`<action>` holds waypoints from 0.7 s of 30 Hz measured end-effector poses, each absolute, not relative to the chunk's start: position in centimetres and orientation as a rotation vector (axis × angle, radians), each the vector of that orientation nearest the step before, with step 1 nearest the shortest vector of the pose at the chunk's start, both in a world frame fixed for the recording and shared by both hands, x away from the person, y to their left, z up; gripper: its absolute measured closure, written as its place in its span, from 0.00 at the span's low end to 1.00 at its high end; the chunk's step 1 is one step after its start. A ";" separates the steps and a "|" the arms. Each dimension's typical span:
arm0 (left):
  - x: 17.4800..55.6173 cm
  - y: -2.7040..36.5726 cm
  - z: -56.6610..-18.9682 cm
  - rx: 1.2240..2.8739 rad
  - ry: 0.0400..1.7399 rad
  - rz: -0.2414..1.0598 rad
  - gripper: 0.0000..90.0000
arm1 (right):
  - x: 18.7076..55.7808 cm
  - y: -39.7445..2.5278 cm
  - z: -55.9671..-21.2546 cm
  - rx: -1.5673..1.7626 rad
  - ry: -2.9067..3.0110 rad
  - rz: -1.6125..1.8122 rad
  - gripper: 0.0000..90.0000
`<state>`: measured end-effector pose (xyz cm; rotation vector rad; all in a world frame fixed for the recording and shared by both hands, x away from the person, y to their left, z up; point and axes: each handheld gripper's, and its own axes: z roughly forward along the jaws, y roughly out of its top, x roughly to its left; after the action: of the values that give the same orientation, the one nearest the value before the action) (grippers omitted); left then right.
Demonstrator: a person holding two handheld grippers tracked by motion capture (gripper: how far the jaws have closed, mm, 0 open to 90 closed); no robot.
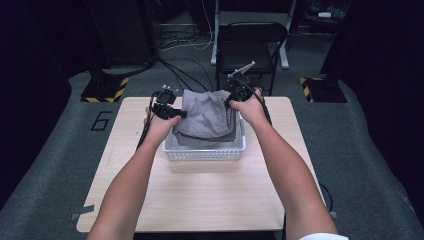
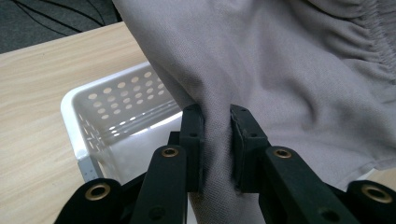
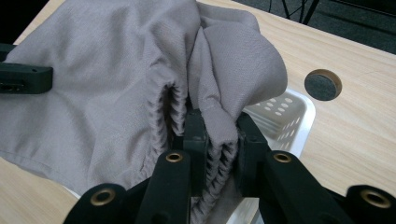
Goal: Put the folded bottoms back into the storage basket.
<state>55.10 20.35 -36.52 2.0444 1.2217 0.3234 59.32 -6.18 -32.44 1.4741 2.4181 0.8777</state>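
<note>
Jaws are clamped on cloth at both sides. On the left gripper (image 2: pixel 217 144), the two black jaws are seen pressed against a fold of the grey woven fabric garment (image 2: pixel 280 70), with only the pinched cloth between them. On the right gripper (image 3: pixel 219 154), the jaws are closed on the garment's gathered, elasticated edge, the ribbed band being squeezed between the pads.

From the high view, the garment (image 1: pixel 207 115) is held up over the white perforated plastic basket (image 1: pixel 205 152), its lower part draped down inside the basket and its upper part raised between the two grippers. The left gripper (image 1: pixel 167 111) is found at the basket's left rear corner, the right gripper (image 1: pixel 235 97) at its right rear corner, each gripped by a hand with the forearm stretched forward over the pale wooden surface (image 1: pixel 200 200).

The basket is set on the far half of the surface, roughly central. Its holed wall (image 2: pixel 121 98) is seen just beside the left jaws, and its corner (image 3: pixel 289 112) just behind the right jaws. A round dark hole (image 3: pixel 322 84) is noted in the surface beyond the basket. A black chair (image 1: pixel 250 45) is seen standing on the grey floor behind the surface.
</note>
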 end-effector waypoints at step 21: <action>55.3 20.5 -39.1 2.026 1.282 0.298 0.85 | 59.5 -5.6 -34.7 1.488 2.423 0.842 0.86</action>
<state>55.26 20.49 -39.05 2.0261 1.2815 0.2982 59.48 -5.61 -34.65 1.4875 2.4225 0.8422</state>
